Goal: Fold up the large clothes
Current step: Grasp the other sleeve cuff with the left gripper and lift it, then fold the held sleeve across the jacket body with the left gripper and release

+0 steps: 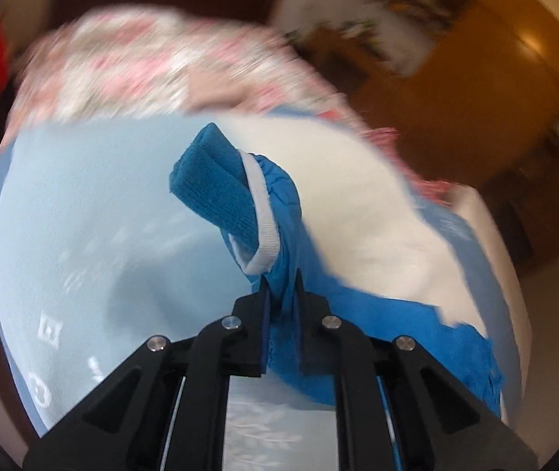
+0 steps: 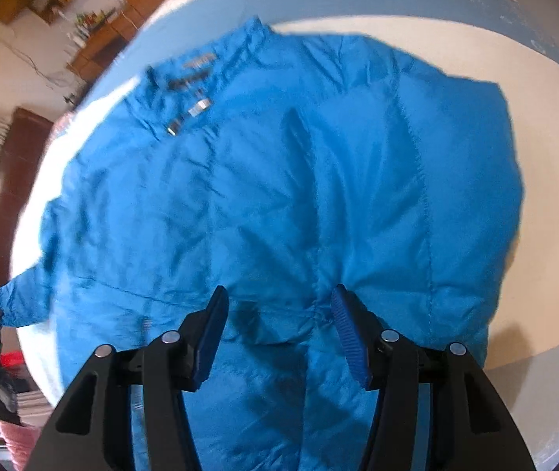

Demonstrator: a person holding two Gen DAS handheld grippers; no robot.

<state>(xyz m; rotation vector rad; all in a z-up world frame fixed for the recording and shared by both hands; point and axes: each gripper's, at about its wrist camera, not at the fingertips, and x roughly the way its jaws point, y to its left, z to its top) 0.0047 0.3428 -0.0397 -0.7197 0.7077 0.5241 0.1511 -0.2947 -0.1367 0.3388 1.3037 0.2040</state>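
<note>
Blue jacket (image 2: pixel 279 196) spread flat on bed (image 2: pixel 546 235). Sleeve (image 1: pixel 279 274) clamped in closed left gripper (image 1: pixel 281 294), cuff (image 1: pixel 216 188) ahead. Right gripper (image 2: pixel 277 306) half open, empty, above body; sleeve fold judged nearer left hand.

Left gripper (image 1: pixel 281 290) tilts down, jaws pinched tight on cloth — right gripper (image 2: pixel 277 306) points steeply down, jaws apart.

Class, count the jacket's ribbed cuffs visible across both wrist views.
1. The ribbed cuff sticks up just beyond the left gripper, which is shut on that sleeve of the blue jacket. The other cuff may be hidden.
</note>
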